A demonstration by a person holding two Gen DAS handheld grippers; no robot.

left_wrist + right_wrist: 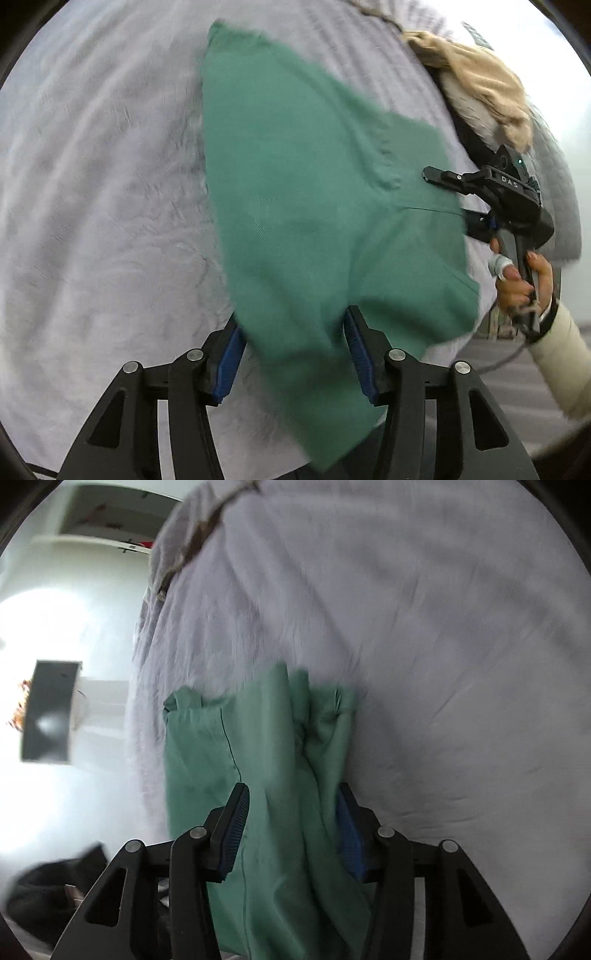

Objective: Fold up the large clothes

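A green garment (314,203) lies stretched out on a pale grey bed sheet (92,184), its near end bunched between the fingers of my left gripper (293,347). Those jaws stand apart and the blue pads do not pinch the cloth. In the right wrist view the same green garment (266,746) drapes in folds between the fingers of my right gripper (291,823), which is open too; cloth hides part of its right pad. The left wrist view also shows the right gripper (450,199) at the garment's right edge, held by a person's hand (517,284).
A beige garment (480,81) is heaped at the bed's far right. The bed sheet (443,627) ends at an edge on the left of the right wrist view, with floor beyond. Dark clothing (48,878) lies low on the left there.
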